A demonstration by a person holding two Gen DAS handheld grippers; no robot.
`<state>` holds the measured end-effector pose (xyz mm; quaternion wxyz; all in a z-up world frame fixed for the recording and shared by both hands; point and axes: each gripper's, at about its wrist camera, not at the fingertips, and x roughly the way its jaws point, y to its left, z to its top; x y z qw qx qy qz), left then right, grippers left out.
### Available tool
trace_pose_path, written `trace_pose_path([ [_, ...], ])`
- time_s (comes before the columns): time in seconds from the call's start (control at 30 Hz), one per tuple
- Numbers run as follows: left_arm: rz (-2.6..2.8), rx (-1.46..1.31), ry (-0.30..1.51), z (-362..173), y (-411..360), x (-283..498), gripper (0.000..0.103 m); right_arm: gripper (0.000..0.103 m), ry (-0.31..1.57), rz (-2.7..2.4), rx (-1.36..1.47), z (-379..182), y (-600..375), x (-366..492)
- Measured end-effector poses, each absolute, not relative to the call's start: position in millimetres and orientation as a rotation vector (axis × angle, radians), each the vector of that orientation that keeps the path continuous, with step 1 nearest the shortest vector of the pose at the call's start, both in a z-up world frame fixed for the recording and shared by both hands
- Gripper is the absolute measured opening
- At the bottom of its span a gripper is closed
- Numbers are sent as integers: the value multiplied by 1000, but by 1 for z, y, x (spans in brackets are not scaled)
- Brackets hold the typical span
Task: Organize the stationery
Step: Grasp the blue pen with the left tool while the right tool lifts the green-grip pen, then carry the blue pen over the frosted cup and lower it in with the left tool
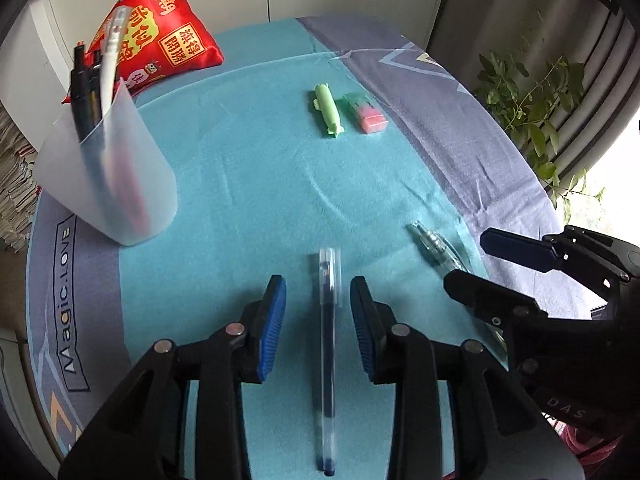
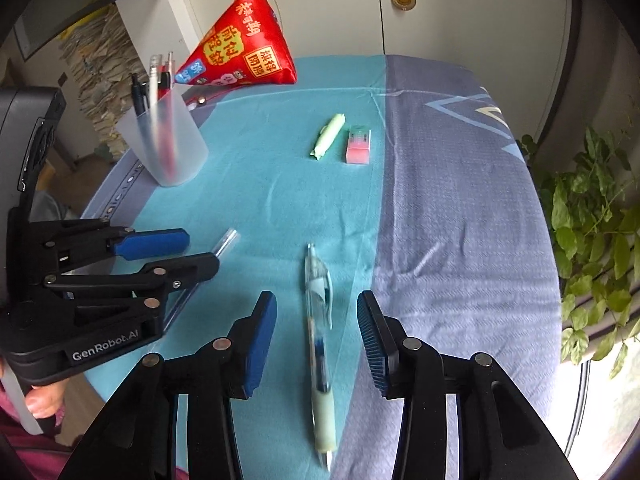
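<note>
Stationery lies scattered on my tabletop [image 1: 248,184], which is draped in a soft teal and grey-blue cloth. A slim clear-barrelled gel pen with dark ink [image 1: 328,344] rests lengthwise between the pads of my left tongs [image 1: 318,320]; these stand apart, touching nothing, lined up along the barrel so a squeeze would catch it across its narrow width. My right tongs [image 2: 316,336] are likewise apart, straddling a transparent retractable pen with a pale green rubber grip [image 2: 318,344], also untouched. Both pens are smooth round plastic and, in my judgement, liable to roll or slip unless gripped squarely by the ribbed blue pads.

Farther off, a pale green novelty eraser-like piece [image 1: 328,110] and a pink-and-green block eraser [image 1: 366,114] lie just beside each other. The frosted translucent plastic cup [image 1: 108,176], already holding several pens upright, stands well apart to the left: the likely destination. A glossy red pyramid-shaped pouch [image 1: 160,36] sits behind it.
</note>
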<state>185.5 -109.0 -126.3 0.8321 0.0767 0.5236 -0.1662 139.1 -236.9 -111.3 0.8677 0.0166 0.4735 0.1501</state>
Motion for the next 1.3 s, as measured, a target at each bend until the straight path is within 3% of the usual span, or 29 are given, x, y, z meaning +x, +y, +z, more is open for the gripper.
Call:
trace_pose_path([
  [0.27, -375, 183, 1108, -135, -113, 195, 30, 42, 1021, 310, 7, -123, -230, 154],
  [0.37, -381, 189, 1092, -135, -113, 193, 27, 32, 1014, 296, -50, -124, -223, 153],
  [0.47, -396, 195, 1084, -135, -115, 191, 11, 24, 1007, 287, -106, -124, -216, 152],
  [0.53, -410, 190, 1084, -135, -116, 189, 10, 17, 1009, 286, -118, -124, -213, 153],
  [0.77, -381, 121, 1065, -120, -98, 182, 10, 17, 965, 259, -45, -103, -220, 143],
  [1.3, -358, -12, 838, -40, -42, 123, 10, 17, 784, 251, 20, -35, -211, 86],
])
